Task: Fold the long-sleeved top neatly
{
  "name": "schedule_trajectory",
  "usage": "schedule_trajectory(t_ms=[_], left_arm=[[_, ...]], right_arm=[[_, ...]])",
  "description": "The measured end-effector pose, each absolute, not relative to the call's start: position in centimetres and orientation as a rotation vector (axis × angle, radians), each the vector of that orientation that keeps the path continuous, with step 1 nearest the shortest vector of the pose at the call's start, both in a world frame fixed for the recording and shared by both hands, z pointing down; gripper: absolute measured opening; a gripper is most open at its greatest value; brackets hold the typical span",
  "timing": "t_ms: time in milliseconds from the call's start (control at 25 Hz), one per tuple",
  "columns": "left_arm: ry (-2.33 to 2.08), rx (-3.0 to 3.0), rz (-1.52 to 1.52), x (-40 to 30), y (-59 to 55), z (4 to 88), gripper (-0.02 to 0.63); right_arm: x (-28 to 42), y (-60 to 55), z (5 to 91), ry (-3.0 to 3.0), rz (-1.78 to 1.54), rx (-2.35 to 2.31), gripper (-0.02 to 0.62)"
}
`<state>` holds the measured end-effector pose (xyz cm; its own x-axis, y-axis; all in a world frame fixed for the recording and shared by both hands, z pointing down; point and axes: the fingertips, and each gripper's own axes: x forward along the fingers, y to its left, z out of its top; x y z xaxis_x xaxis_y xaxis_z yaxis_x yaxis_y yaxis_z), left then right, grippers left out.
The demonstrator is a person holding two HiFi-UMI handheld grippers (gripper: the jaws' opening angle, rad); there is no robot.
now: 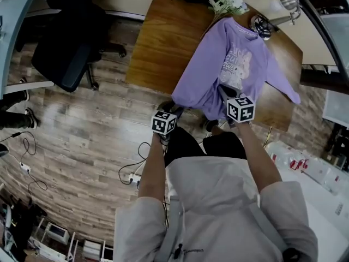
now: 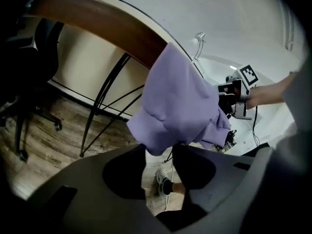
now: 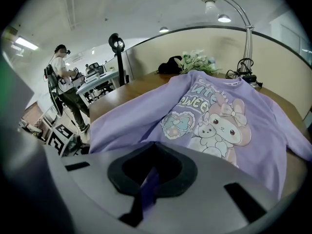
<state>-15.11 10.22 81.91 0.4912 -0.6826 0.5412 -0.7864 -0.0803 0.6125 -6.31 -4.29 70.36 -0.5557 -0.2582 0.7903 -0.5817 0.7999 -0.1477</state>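
Clamped together on a pinch of hem, the right gripper (image 3: 153, 152) holds the lilac long-sleeved top (image 3: 209, 116), a soft knit with a rabbit print spread on the brown wooden table (image 1: 155, 42), collar far, hem near. Jaws apart, the left gripper (image 2: 160, 152) faces the limp hem corner drooping off the table edge at its tips, unpinched.

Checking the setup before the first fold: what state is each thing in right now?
Top, spread print-up on the table, near edge hanging off.
Left gripper, open, hanging fabric between its jaws, not pinched.
Right gripper, shut on the top's hem.
Chair, empty.
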Motion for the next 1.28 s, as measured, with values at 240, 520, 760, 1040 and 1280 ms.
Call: schedule_trajectory(t_ms=[240,520,760,1040,1280], left_arm=[[-1.276,1.857,0.177,-16.7,10.9,80.2,0.031],[-1.464,1.889,0.336,-22.6,13.4,75.0,0.029],[-1.741,1.769,0.288,-30.0,12.1,68.5,0.031],[-1.946,1.852,0.376,-33.5,6.1,57.5,0.031],[-2.085,2.005,0.404,-33.7,-0.8,46.5,0.031]], right_arm=[[-6.4,-4.3,70.5,-2.154,0.491,0.6,0.008],[-6.5,-4.0,70.4,-2.124,0.501,0.602,0.008],[-7.0,-3.9,70.6,-2.149,0.539,0.599,0.008],[-6.2,-3.7,70.3,-2.187,0.655,0.546,0.008],[-5.9,-3.7,70.2,-2.204,0.646,0.475,0.008]])
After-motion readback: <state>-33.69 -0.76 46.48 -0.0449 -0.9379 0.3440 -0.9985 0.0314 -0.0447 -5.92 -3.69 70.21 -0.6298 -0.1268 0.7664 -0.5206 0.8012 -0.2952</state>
